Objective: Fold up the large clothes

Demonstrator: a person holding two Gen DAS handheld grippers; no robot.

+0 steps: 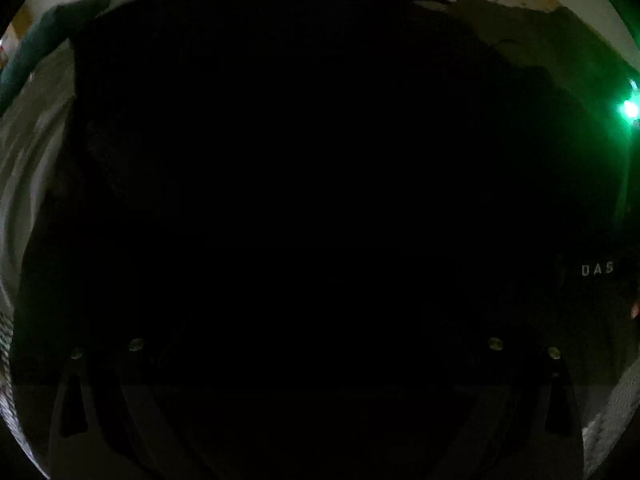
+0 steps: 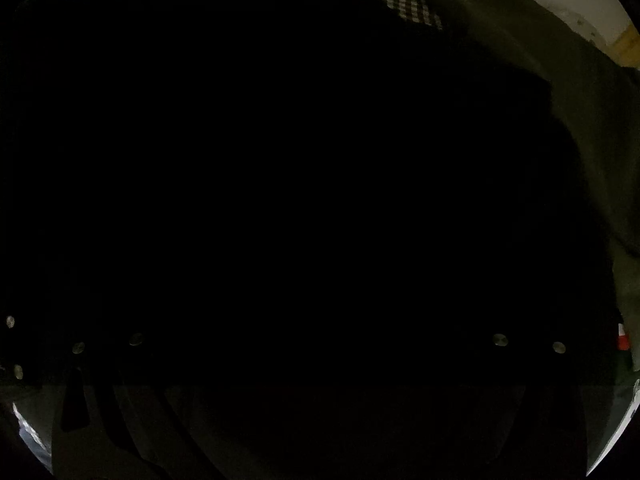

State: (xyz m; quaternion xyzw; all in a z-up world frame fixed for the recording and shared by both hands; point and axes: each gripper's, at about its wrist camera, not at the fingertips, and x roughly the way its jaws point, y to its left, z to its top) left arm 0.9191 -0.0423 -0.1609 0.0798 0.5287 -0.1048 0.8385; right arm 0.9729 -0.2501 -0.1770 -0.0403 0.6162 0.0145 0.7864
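Both wrist views are very dim, their centres almost wholly black where a dark garment point(image 1: 280, 160) fills the frame just ahead of the fingers and swallows all detail. Light reaches only the curved fisheye rims, where pale surfaces bend and smear. In the left wrist view a green lamp point(image 1: 630, 109) glares at the right edge and tints its surroundings. Small screw heads point(image 2: 500, 339) catch faint highlights.
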